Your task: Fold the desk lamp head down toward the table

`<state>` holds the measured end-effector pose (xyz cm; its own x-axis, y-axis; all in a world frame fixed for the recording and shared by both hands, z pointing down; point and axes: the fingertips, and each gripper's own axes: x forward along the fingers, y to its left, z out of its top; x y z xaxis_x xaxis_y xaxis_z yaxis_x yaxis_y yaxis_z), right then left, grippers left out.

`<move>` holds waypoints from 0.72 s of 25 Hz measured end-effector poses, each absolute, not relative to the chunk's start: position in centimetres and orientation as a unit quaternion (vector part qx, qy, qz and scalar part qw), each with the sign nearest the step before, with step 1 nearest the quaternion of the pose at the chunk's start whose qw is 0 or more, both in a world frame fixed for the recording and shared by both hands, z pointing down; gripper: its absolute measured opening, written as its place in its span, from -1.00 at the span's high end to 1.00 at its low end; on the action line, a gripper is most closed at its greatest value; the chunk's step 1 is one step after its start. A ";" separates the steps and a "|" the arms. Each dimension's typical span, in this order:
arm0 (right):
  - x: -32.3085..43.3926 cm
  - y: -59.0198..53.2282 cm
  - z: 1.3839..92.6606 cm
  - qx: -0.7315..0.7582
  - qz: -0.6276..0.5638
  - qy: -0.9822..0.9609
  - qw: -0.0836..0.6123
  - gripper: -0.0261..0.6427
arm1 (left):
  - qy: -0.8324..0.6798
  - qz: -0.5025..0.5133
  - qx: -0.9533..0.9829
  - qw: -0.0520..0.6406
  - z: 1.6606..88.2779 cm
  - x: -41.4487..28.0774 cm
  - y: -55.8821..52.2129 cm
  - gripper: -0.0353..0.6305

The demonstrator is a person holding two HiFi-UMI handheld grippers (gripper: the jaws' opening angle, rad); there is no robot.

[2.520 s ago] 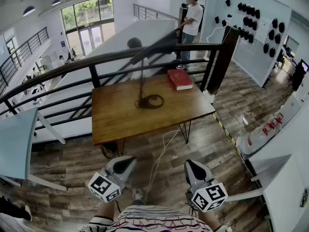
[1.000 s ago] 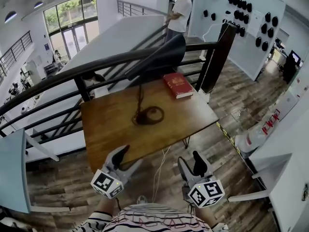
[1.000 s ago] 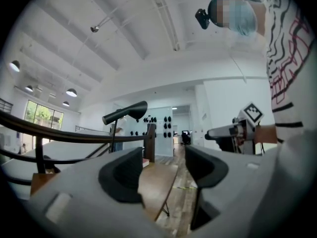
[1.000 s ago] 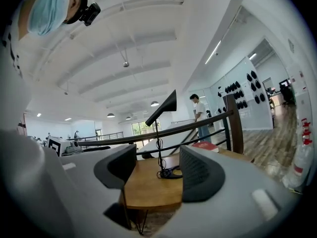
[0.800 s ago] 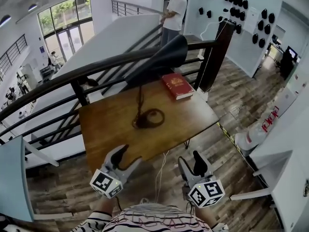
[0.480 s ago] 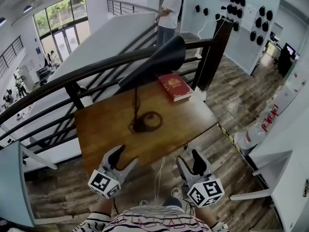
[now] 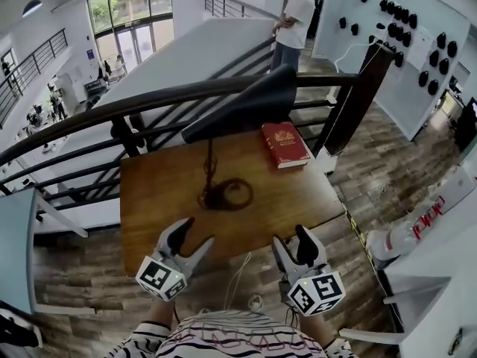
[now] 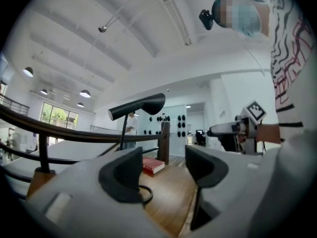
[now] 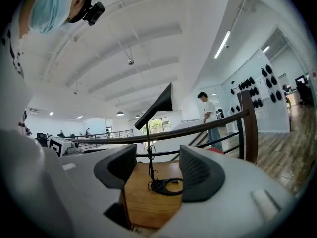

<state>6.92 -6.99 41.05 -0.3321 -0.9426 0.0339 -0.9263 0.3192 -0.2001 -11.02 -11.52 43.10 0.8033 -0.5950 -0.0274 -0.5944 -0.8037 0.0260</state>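
Looking steeply down from head height onto the wooden table (image 7: 156,200) from beside its near edge, and low and level across it from the left gripper (image 7: 195,233) and the right gripper (image 7: 291,237), with the desk lamp (image 7: 246,103) and railing (image 7: 149,103) common to all three.

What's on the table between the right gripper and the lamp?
Nothing: just bare table from the right gripper to the lamp base, seen in the head view.
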 end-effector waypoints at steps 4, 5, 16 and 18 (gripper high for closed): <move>10.1 -8.5 40.5 -0.555 -0.077 0.827 0.043 0.15 | -0.341 -0.018 0.940 0.004 43.2 -8.0 -12.0 0.09; 10.9 -8.9 40.4 -0.550 -0.075 0.831 0.043 0.15 | -0.347 -0.019 0.938 0.003 43.1 -7.3 -12.1 0.08; 16.5 -12.2 37.9 -0.488 -0.029 0.871 0.047 0.16 | -0.421 -0.022 0.907 -0.010 43.2 -2.4 -12.9 0.09; 16.9 -12.7 37.2 -0.480 -0.019 0.876 0.047 0.16 | -0.427 -0.018 0.904 -0.008 43.3 -1.8 -12.9 0.08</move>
